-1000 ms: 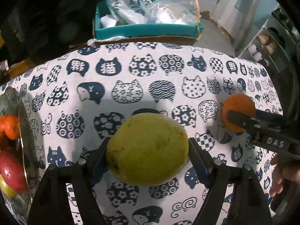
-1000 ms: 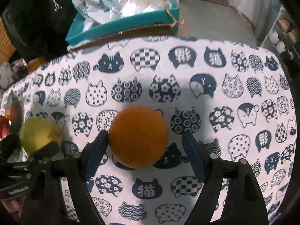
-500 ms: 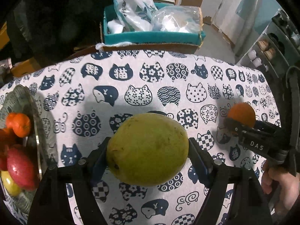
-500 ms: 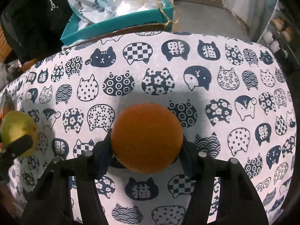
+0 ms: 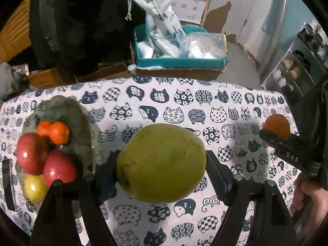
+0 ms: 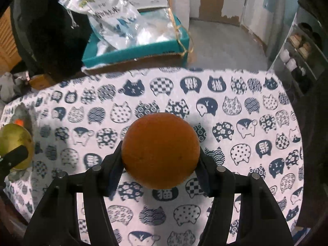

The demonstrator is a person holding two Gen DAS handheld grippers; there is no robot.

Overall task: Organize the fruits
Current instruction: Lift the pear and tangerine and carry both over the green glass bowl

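My left gripper [image 5: 162, 164] is shut on a large yellow-green pear [image 5: 162, 160] and holds it above the cat-print tablecloth. My right gripper [image 6: 161, 153] is shut on an orange [image 6: 161, 149], also raised off the cloth. In the left wrist view the orange [image 5: 276, 126] and right gripper show at the right edge. In the right wrist view the pear [image 6: 15, 145] shows at the left edge. A grey plate [image 5: 71, 114] at the left holds two red apples [image 5: 32, 153], a yellow fruit [image 5: 33, 188] and two small tangerines [image 5: 59, 133].
A teal box [image 5: 178, 61] with plastic bags stands beyond the table's far edge. A dark jacket [image 5: 78, 20] hangs at the back left. A shelf [image 5: 303, 57] stands at the right. The cat-print cloth [image 5: 184, 102] covers the table.
Both grippers have risen and pulled back with their fruit. The right gripper closed fully on the orange and lifted it. The plate of fruit has come into fuller view on the left.
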